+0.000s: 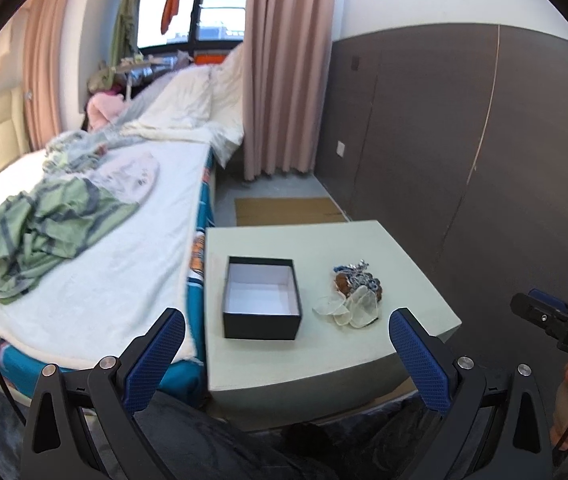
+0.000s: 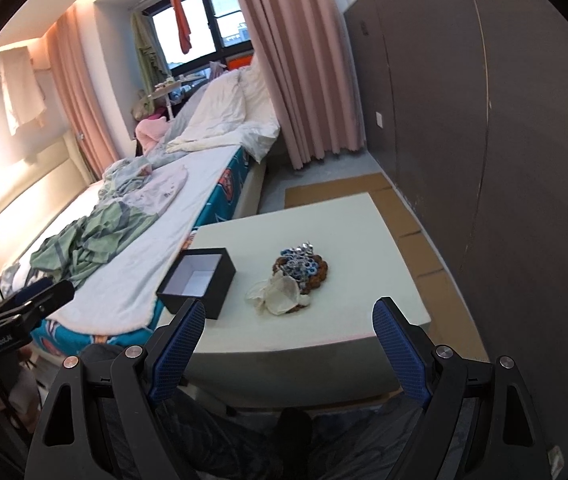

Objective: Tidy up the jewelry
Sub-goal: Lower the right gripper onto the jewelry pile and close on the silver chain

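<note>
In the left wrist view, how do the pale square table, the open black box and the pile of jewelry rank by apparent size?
Largest to smallest:
1. Pale square table
2. Open black box with white lining
3. Pile of jewelry, with clear plastic bags beside it

The box sits slightly nearer the camera, but the gap looks real.

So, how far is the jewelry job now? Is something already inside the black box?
Nothing looks done yet: the black box on the table is open and empty. Nothing is in hand either; the left gripper and the right gripper are both open, short of the table. All of the jewelry pile, with the clear bags beside it, remains to be sorted.
</note>
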